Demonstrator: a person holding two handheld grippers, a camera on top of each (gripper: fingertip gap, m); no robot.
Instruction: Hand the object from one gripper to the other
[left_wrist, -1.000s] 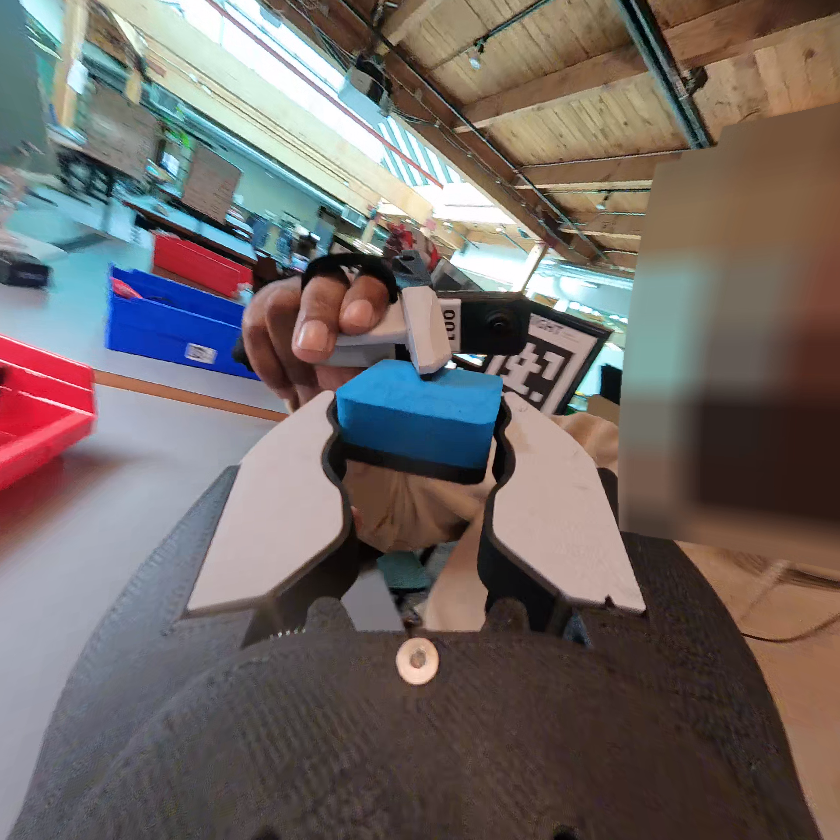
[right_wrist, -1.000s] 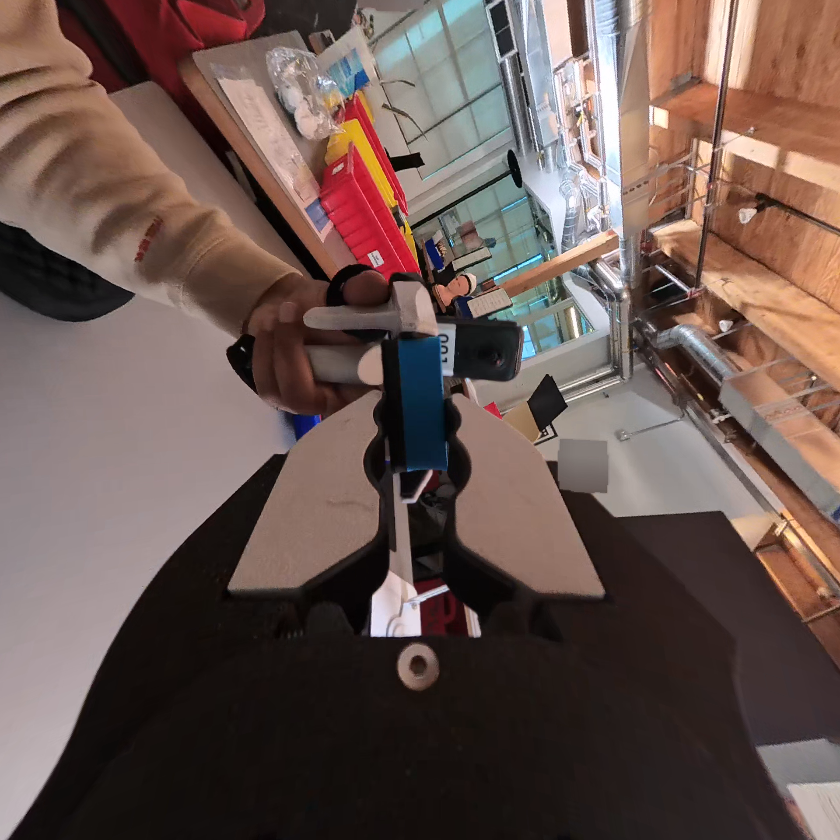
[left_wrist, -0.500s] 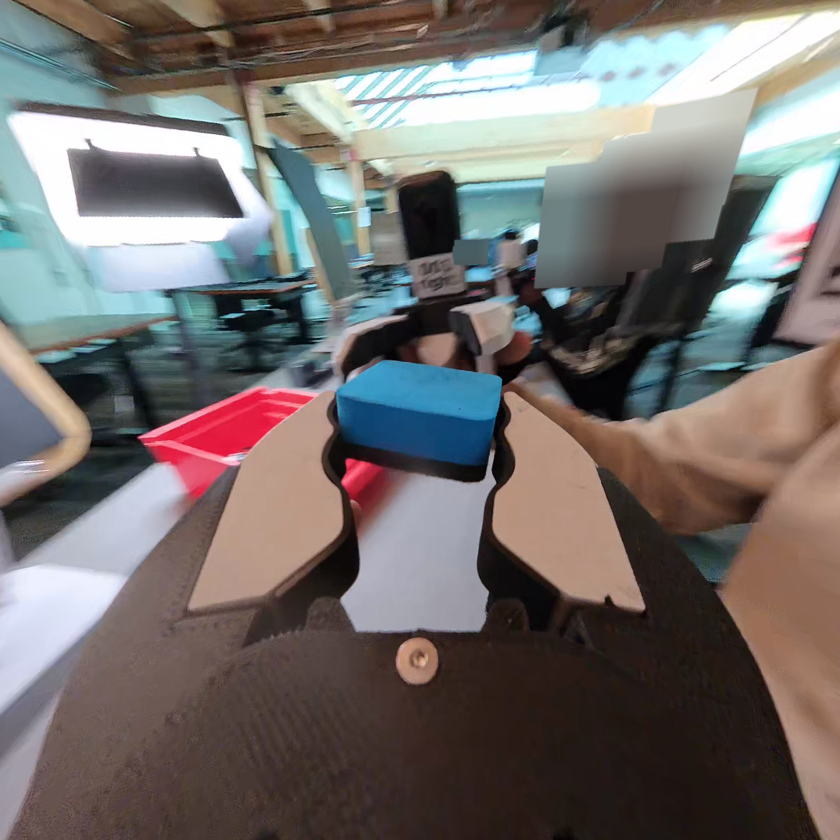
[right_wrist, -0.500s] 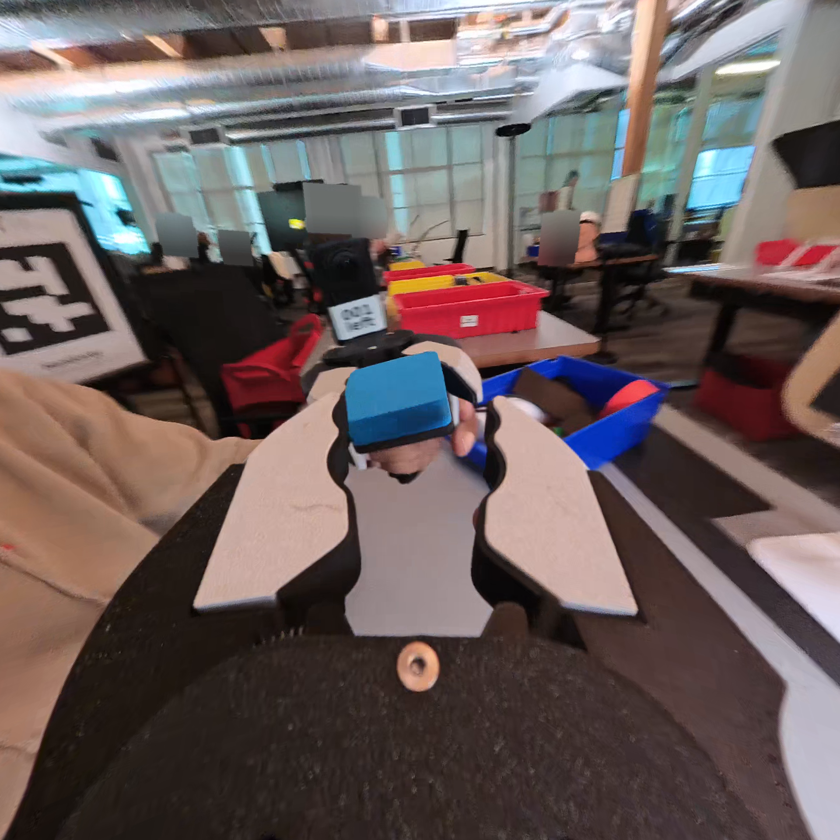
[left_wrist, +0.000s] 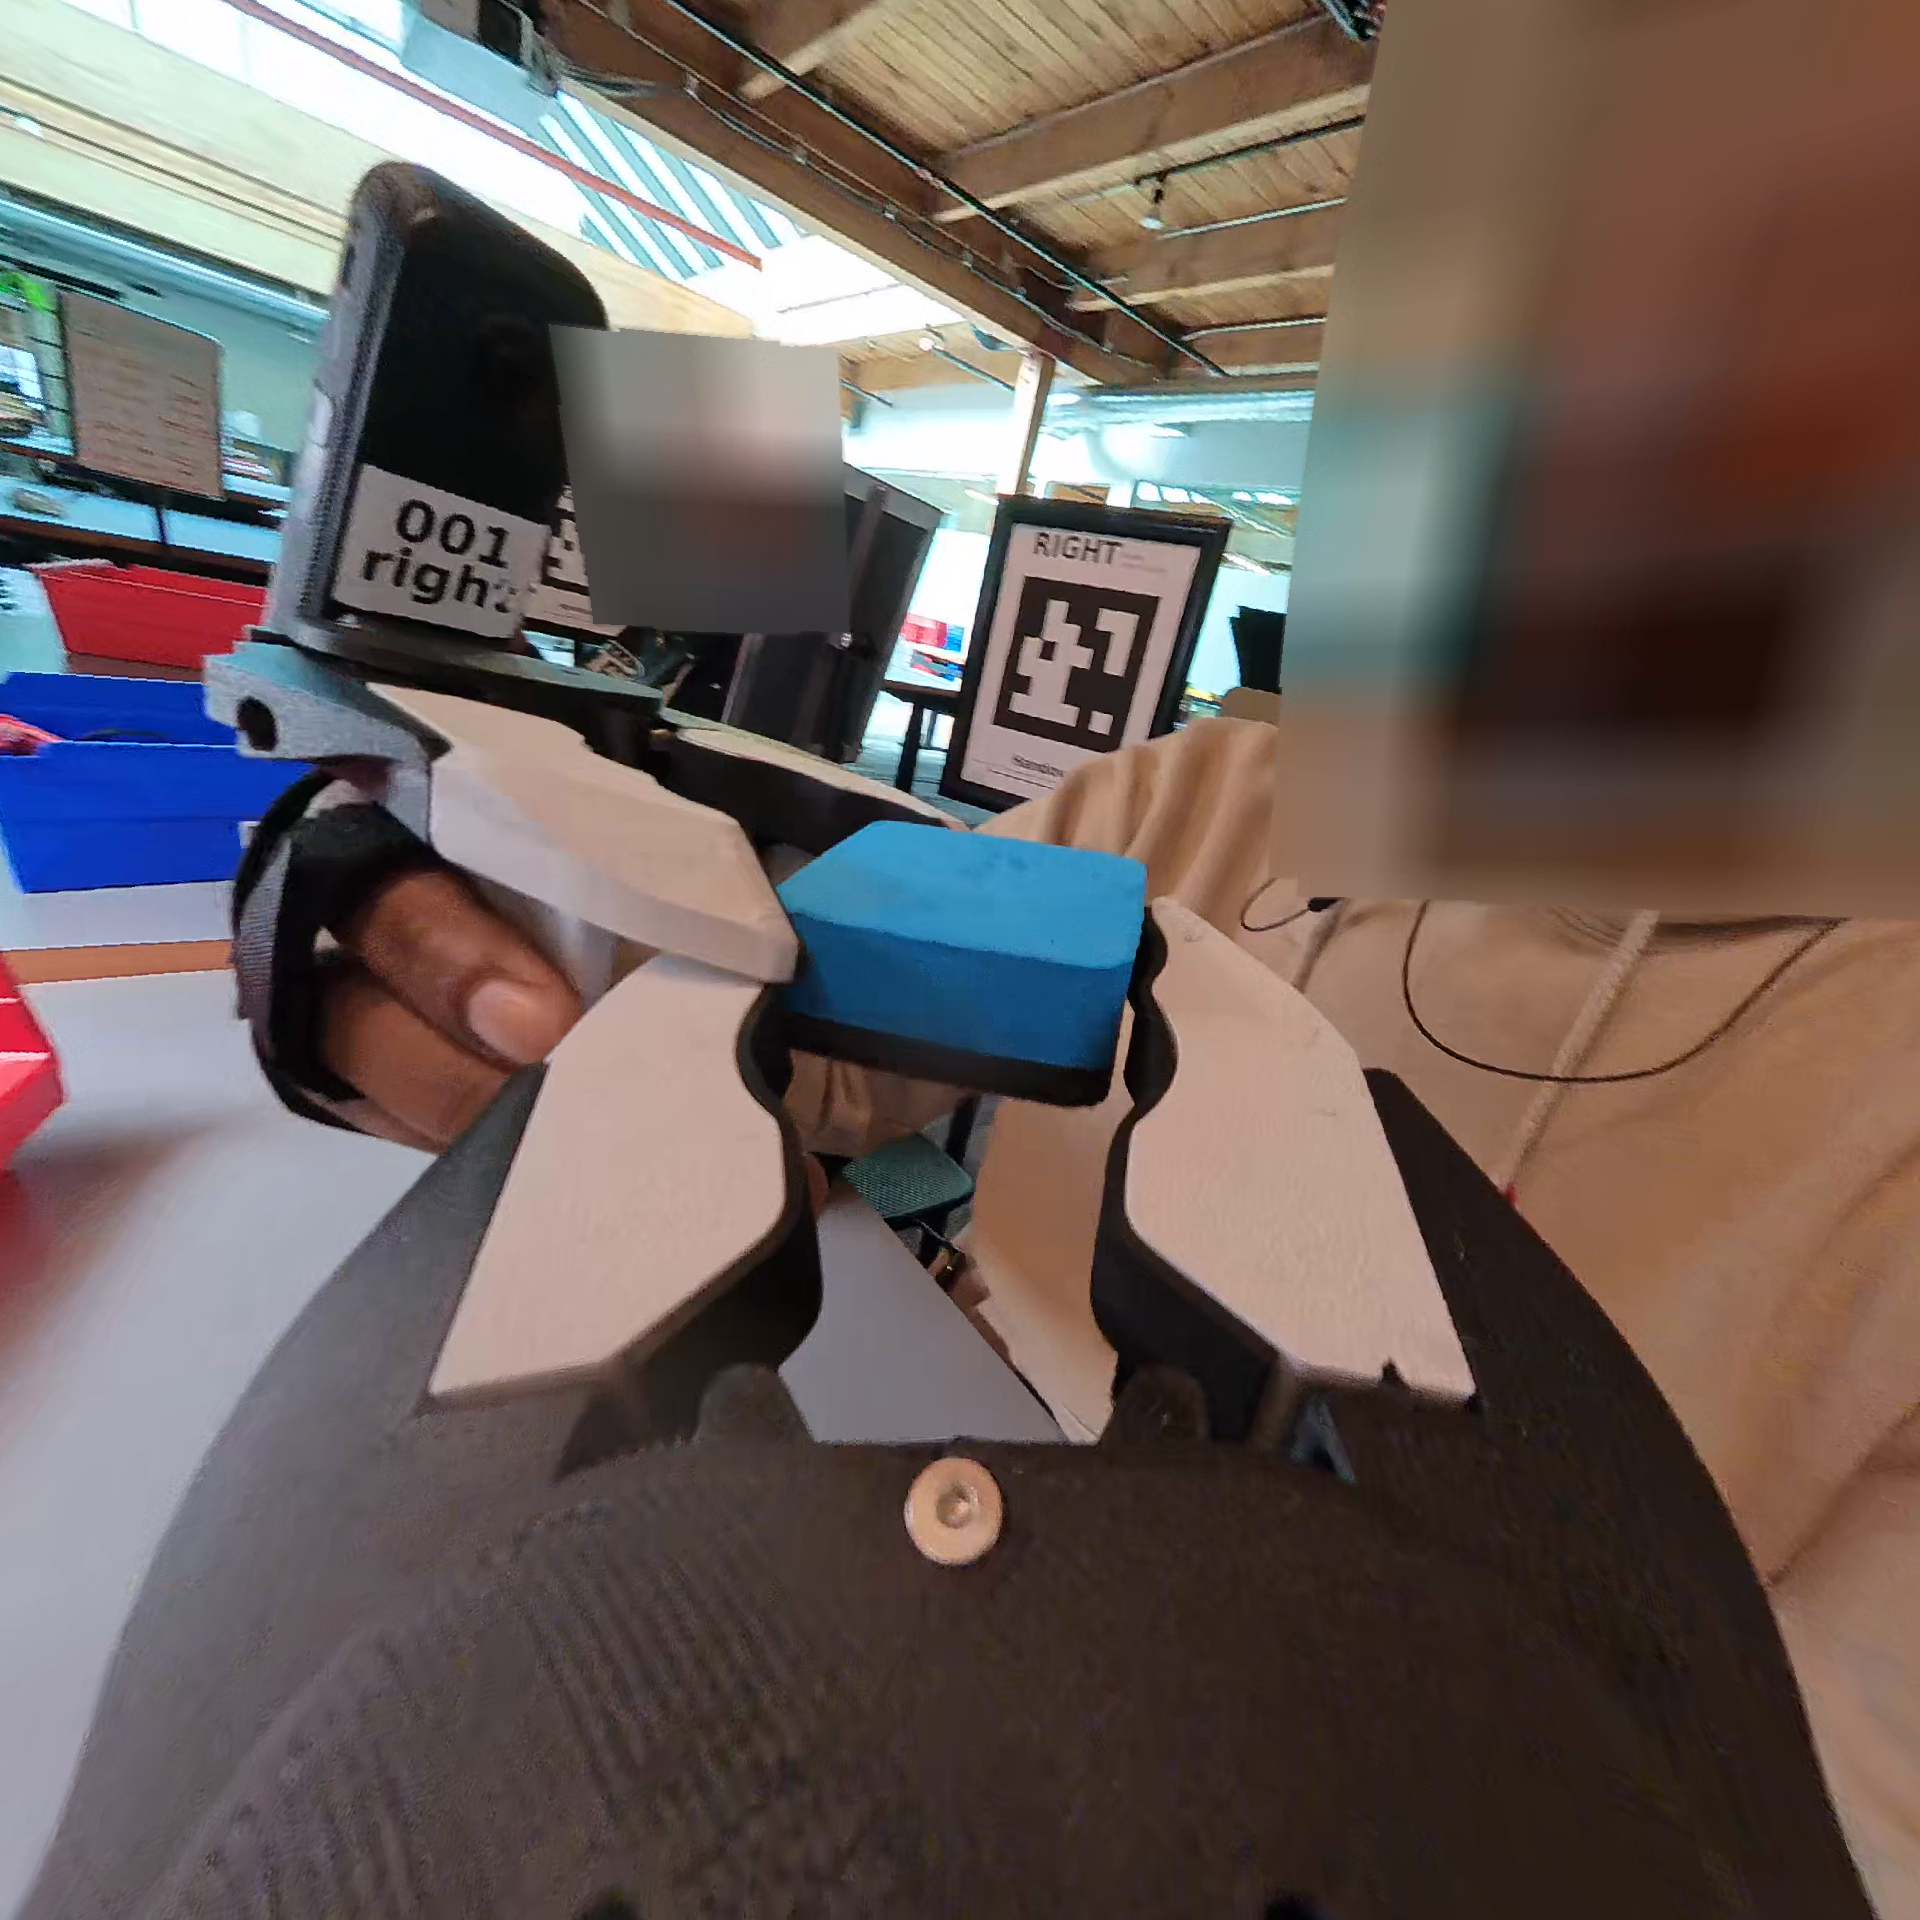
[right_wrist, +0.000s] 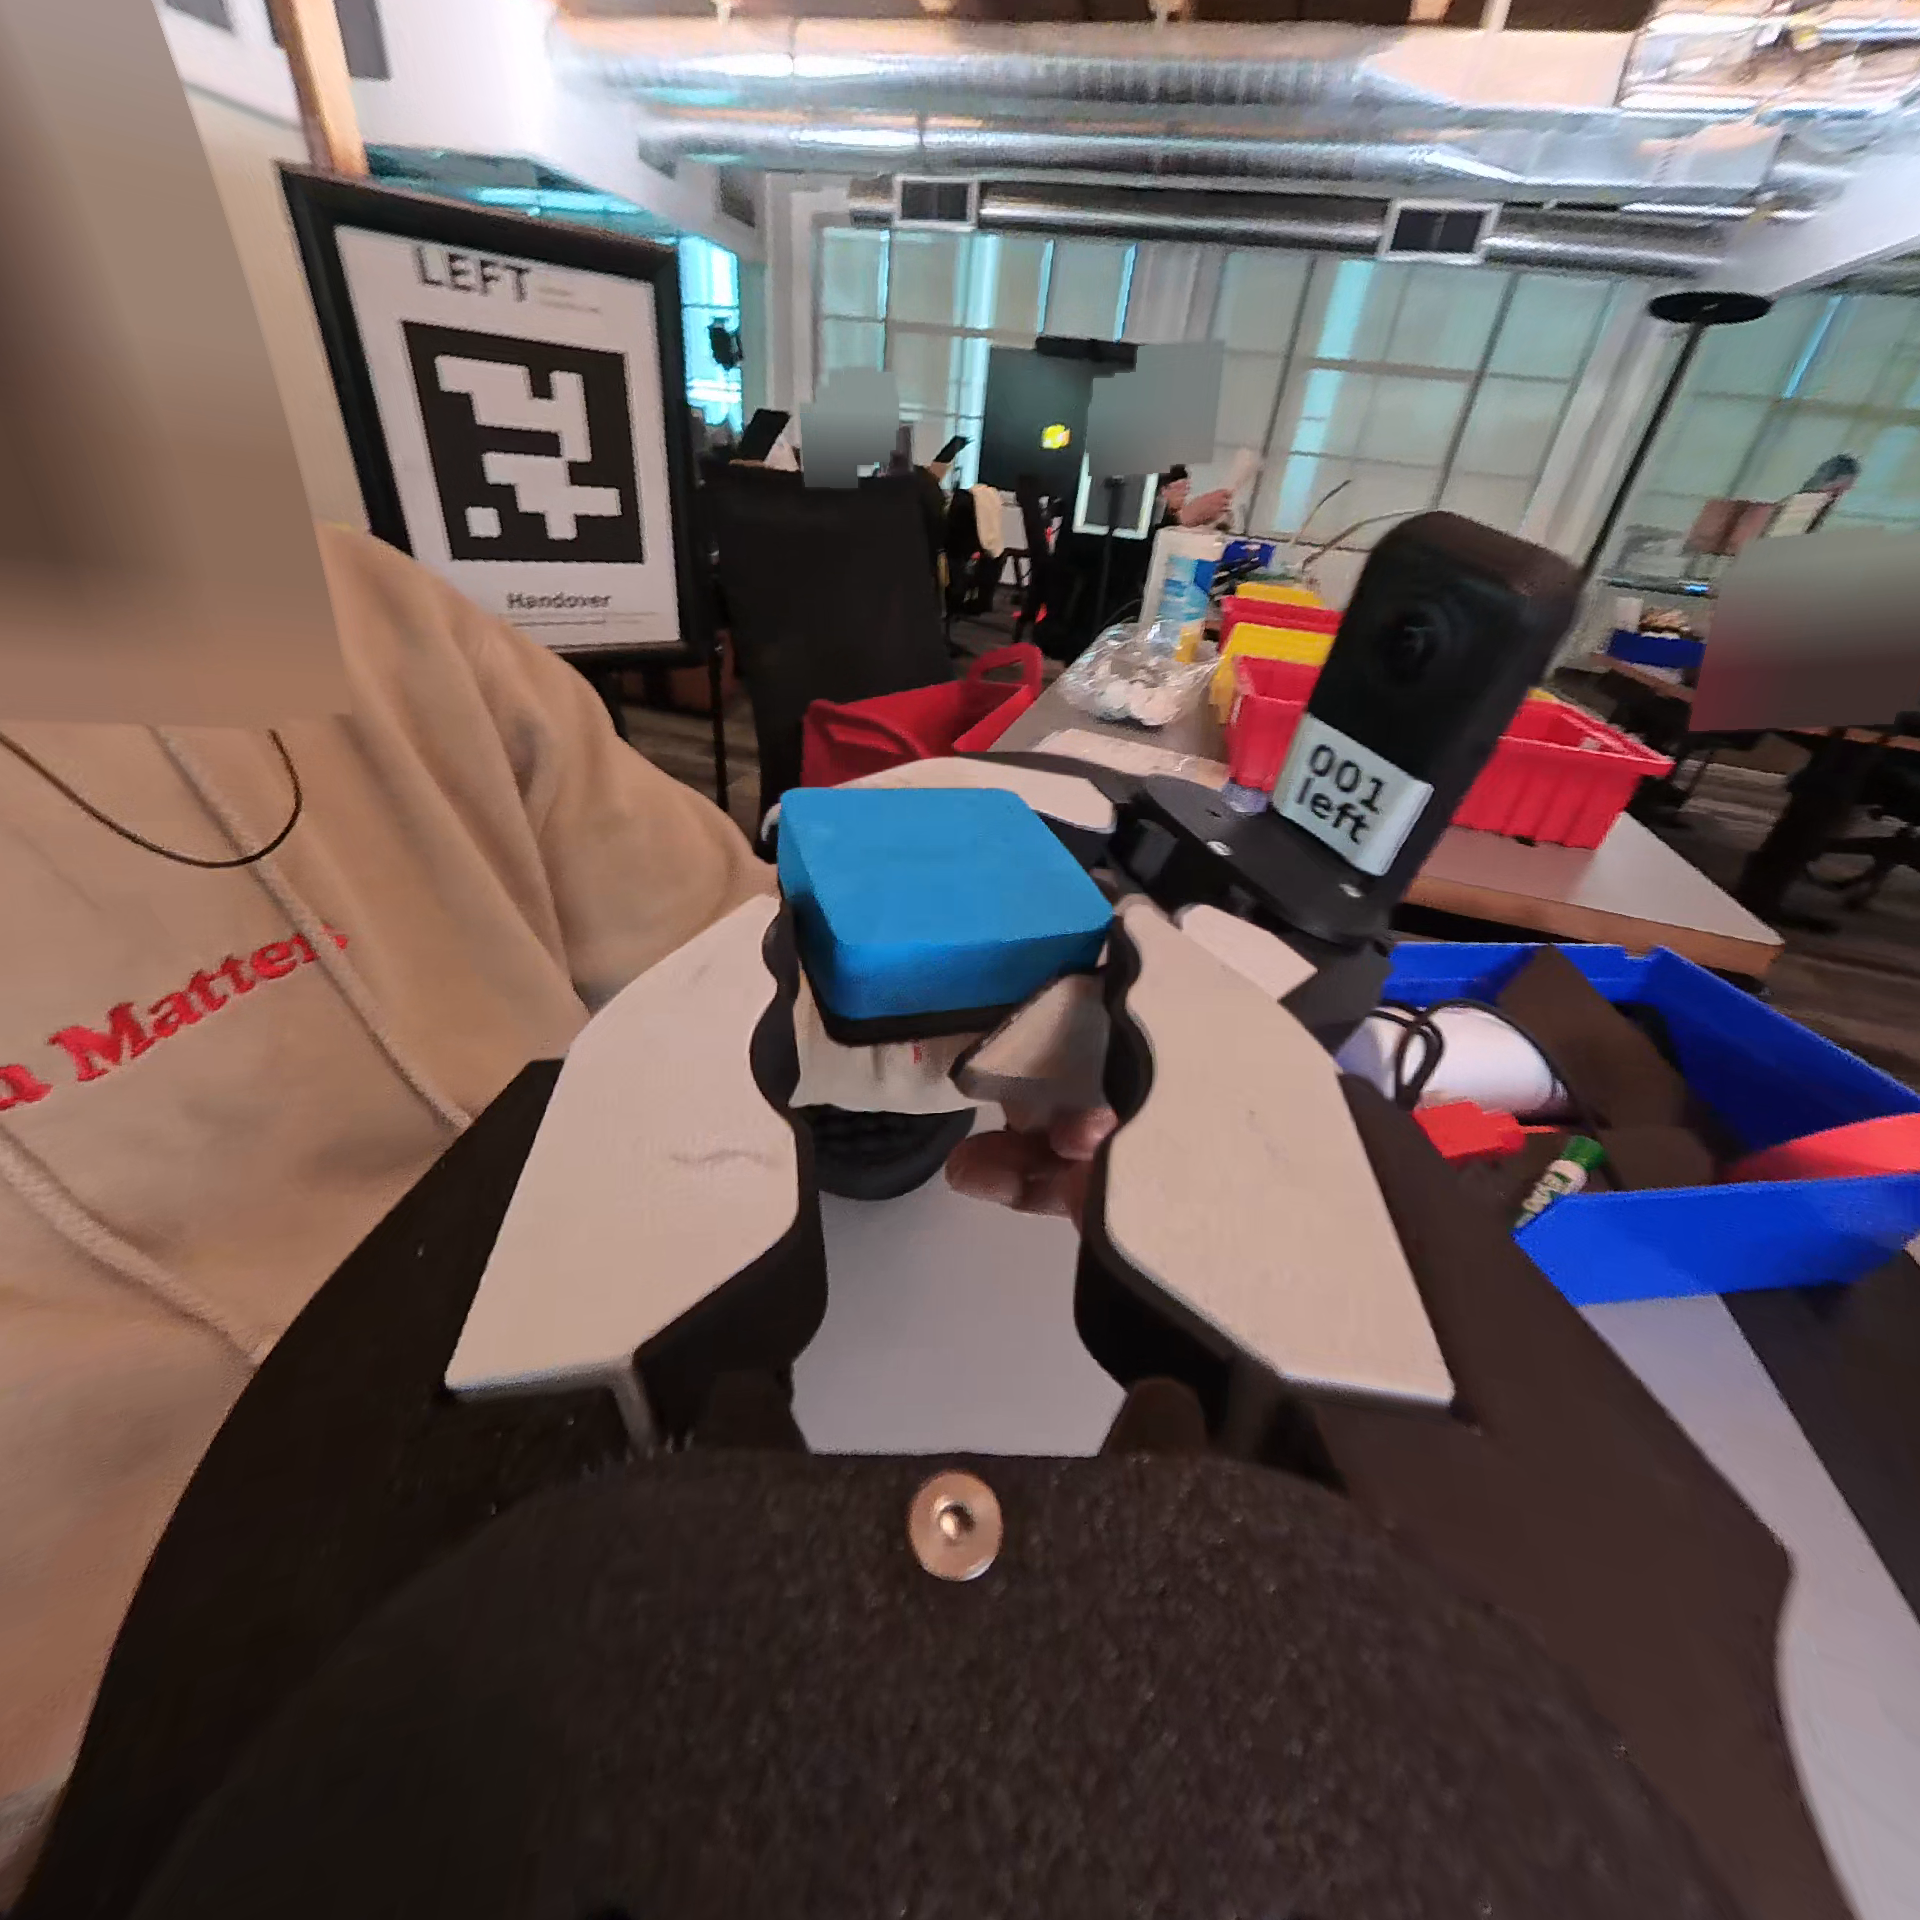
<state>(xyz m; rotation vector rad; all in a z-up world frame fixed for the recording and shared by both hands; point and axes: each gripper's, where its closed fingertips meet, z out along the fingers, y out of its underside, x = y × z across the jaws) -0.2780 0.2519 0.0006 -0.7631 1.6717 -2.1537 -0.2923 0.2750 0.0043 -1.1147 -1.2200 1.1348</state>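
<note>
A blue foam block (left_wrist: 966, 935) with a black base sits between the fingertips of my left gripper (left_wrist: 961, 966), which is shut on its two sides. The right gripper's near finger (left_wrist: 623, 862) comes in from the left, and its tip touches the block's left front corner. In the right wrist view the block (right_wrist: 935, 904) fills the gap of my right gripper (right_wrist: 945, 935). That gripper's fingertips lie close on either side, and its jaws are as wide as when it stood off open. One left gripper finger (right_wrist: 1039, 1039) shows under the block's front edge.
The person's beige sweatshirt (left_wrist: 1662, 1143) is close on the right. A framed marker sign (right_wrist: 520, 416) stands behind. On the grey table (left_wrist: 156, 1195) are a blue bin (right_wrist: 1714, 1226) with odd items and red bins (right_wrist: 1538, 769) farther back. My two grippers' fingertips are within a few centimetres of each other.
The right gripper let go of the block's thin sides and drew back open. It has now come in again, with the block between its fingertips. The left gripper has held the block throughout.
</note>
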